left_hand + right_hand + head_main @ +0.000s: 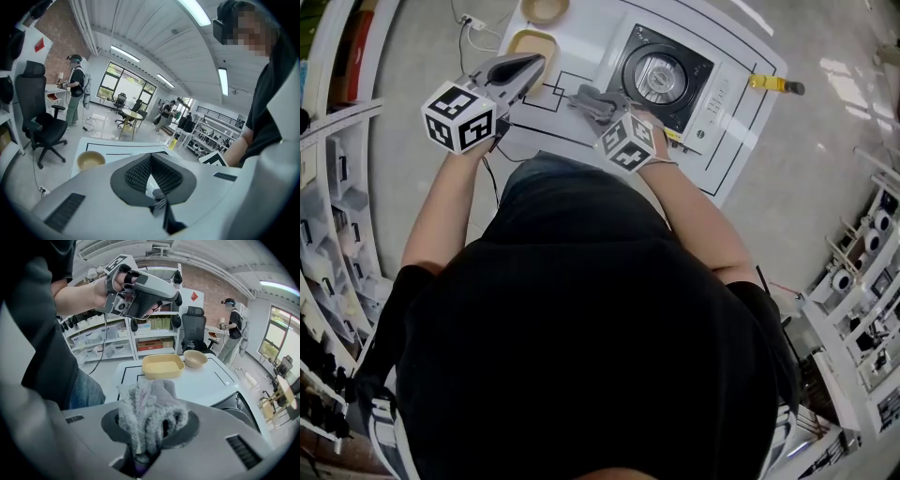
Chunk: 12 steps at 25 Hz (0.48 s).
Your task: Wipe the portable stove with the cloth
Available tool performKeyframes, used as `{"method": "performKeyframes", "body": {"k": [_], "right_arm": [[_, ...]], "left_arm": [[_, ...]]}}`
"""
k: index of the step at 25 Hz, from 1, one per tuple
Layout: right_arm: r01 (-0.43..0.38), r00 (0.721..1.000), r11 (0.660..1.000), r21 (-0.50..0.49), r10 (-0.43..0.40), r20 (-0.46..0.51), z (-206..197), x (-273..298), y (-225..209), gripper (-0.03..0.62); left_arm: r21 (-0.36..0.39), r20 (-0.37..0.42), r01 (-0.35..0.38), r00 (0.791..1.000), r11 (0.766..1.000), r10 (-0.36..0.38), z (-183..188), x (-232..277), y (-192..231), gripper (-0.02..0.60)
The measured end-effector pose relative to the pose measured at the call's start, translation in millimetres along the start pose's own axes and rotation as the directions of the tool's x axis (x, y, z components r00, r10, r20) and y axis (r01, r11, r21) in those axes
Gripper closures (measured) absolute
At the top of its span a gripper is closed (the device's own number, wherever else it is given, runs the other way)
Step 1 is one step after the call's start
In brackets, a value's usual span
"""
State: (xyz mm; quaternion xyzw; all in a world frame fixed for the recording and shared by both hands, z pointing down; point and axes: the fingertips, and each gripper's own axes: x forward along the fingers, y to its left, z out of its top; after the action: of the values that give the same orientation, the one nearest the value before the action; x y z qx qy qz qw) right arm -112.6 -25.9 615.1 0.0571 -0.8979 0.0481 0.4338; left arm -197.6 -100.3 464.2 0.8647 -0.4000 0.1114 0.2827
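The cloth (149, 414) is clamped, bunched, in the right gripper (586, 98) for wiping the portable stove (661, 80) just ahead-right of it, while the left gripper (151, 161) is held aside, jaws together and empty.

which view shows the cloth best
Right gripper view: the grey cloth fills the centre, bunched in the jaws of the right gripper. Head view shows only a small grey bit by the stove; left gripper view doesn't show it.

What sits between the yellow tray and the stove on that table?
Nothing: the head view shows only bare white table with black lines between the tray and the stove. The right tongs, holding the cloth, sit just beside that stretch.
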Motion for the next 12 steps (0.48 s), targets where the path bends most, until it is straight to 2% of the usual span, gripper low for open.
{"method": "performKeyframes", "body": {"k": [12], "right_arm": [[0.016, 1.0, 0.999, 0.047, -0.016, -0.015, 8, 15, -55, 0.478]], "left_arm": [[-0.028, -0.014, 0.006, 1.0, 1.0, -0.006, -4, 7, 24, 0.56]]}}
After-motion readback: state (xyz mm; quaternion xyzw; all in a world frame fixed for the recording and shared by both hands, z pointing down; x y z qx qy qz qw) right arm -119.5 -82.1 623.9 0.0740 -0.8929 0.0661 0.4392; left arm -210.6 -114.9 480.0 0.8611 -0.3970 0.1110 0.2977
